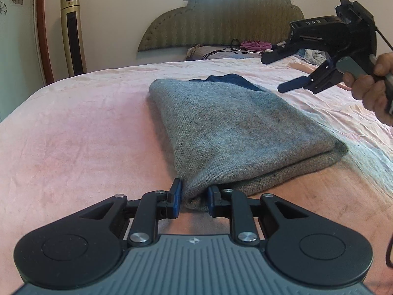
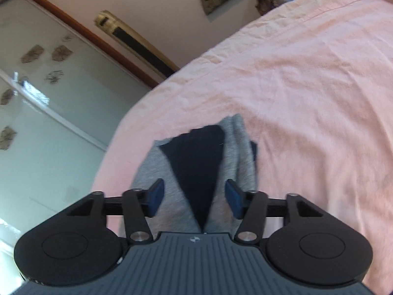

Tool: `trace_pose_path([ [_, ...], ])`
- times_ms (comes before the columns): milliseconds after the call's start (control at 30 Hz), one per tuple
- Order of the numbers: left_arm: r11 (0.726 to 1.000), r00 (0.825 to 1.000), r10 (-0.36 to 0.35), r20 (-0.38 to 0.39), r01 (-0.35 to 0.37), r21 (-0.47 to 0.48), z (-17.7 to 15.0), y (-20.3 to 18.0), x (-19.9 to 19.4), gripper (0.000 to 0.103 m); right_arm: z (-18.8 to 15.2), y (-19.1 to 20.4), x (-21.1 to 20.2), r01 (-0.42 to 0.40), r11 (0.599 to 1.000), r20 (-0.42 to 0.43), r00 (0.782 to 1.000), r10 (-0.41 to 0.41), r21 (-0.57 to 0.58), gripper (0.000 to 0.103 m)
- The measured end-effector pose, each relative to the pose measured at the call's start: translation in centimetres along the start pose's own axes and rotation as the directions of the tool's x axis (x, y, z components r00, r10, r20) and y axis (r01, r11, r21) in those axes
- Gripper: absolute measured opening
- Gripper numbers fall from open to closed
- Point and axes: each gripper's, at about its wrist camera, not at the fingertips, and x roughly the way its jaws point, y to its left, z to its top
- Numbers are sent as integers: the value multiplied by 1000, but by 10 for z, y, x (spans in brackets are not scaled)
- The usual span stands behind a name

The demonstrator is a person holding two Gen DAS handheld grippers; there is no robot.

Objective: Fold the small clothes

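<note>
On the pink bed [image 1: 73, 135] a folded grey sweater [image 1: 233, 127] lies, a dark blue piece [image 2: 196, 167] showing at its far end. The left gripper [image 1: 195, 200] has its jaws pinching the sweater's near corner. To the right, the right gripper [image 1: 289, 73] hangs above the sweater, jaws wide apart, empty.

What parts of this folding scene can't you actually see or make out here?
- Folded grey knitted garment: underside hidden against the pink bedsheet, left view.
- Its near end, right view: covered by the right hand-held gripper body.
- Dark navy cloth: mostly behind the grey fold.
</note>
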Motion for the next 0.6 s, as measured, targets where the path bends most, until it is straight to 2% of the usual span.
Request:
trace_pose_path([
  [33,1000,1000,-1,0,1,-1,0,0,0,20,-8,9,-3,3,1000,-35,999,-4,-26,69],
  [100,1000,1000,-3,-1,3,-3,0,1,1,20,-20,17,-2,72,994,-84,993,-78,-81,67],
  [200,1000,1000,-1,-1,1,0,0,0,1,20,-36,19,5,86,991,-143,985,-101,-107,65],
  [233,1000,1000,-1,-1,1,-1,0,1,1,20,-42,21,8,96,987,-150,982,-114,-127,59],
  [267,1000,1000,-1,-2,1,-2,1,1,1,20,-48,24,12,106,982,-152,980,-130,-158,30],
  [300,1000,1000,-2,-2,2,-3,1,1,2,20,-50,27,16,110,978,-166,976,-140,-179,17],
  [400,1000,1000,-5,-3,5,-8,0,2,2,21,-53,33,3,102,971,-124,984,-131,-218,16],
  [467,1000,1000,-6,-3,6,-9,0,2,3,21,-54,23,-7,116,975,-92,987,-135,-188,16],
  [500,1000,1000,-6,-4,6,-9,0,2,3,21,-59,13,-4,138,976,-106,982,-157,-170,14],
  [533,1000,1000,-7,-4,7,-10,0,3,3,21,-66,7,-3,128,978,-99,984,-146,-165,11],
  [600,1000,1000,-7,-5,7,-10,1,3,3,21,-68,7,-5,113,983,-78,989,-126,-147,14],
])
